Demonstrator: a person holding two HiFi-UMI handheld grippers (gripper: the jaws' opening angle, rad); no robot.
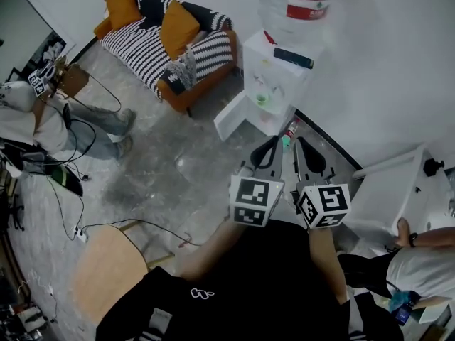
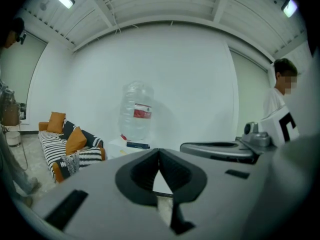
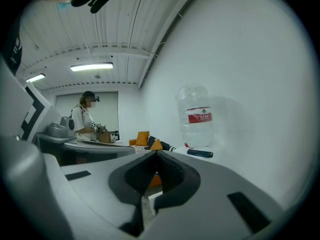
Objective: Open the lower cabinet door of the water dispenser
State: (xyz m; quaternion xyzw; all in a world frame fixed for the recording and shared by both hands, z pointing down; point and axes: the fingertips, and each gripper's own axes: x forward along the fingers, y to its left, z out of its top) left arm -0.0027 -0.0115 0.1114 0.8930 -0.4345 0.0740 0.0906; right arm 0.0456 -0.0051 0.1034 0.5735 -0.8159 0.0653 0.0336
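Left gripper (image 1: 274, 145) and right gripper (image 1: 300, 145), closed, face water dispenser (image 1: 276, 77).

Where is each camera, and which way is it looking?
Head view: on the person's head, looking steeply down at the dispenser and sofa; shows the left gripper and right gripper.
Left gripper view: on the left gripper, looking along its shut jaws at the bottle.
Right gripper view: on the right gripper, along its shut jaws, toward the same bottle.
Shared: all three show bottle and sofa.

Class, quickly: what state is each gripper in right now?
Left gripper: closed, holding nothing.
Right gripper: closed, holding nothing.
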